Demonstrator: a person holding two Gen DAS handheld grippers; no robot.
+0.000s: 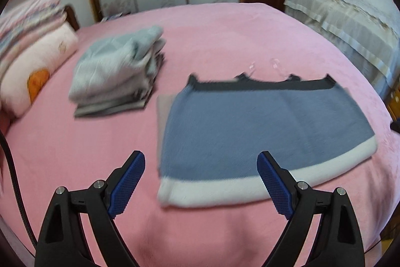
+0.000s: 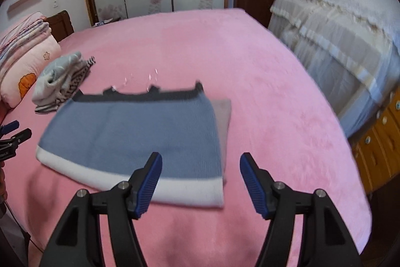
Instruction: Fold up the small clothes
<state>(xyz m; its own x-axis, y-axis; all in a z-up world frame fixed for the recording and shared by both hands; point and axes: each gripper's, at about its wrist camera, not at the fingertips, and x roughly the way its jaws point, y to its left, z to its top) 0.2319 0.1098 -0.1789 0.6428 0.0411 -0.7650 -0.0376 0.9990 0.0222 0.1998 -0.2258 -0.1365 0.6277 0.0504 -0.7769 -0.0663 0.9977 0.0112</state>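
Now both empty: left claw gaping, right claw half open. Blue knit top flat on bed, ahead of both. Risk: pinching single layer, fold slipping crooked.

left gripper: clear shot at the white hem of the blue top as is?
Probably yes. The left gripper is open and empty above the pink blanket, with the white hem of the blue top lying flat just ahead. Nothing sits between them.
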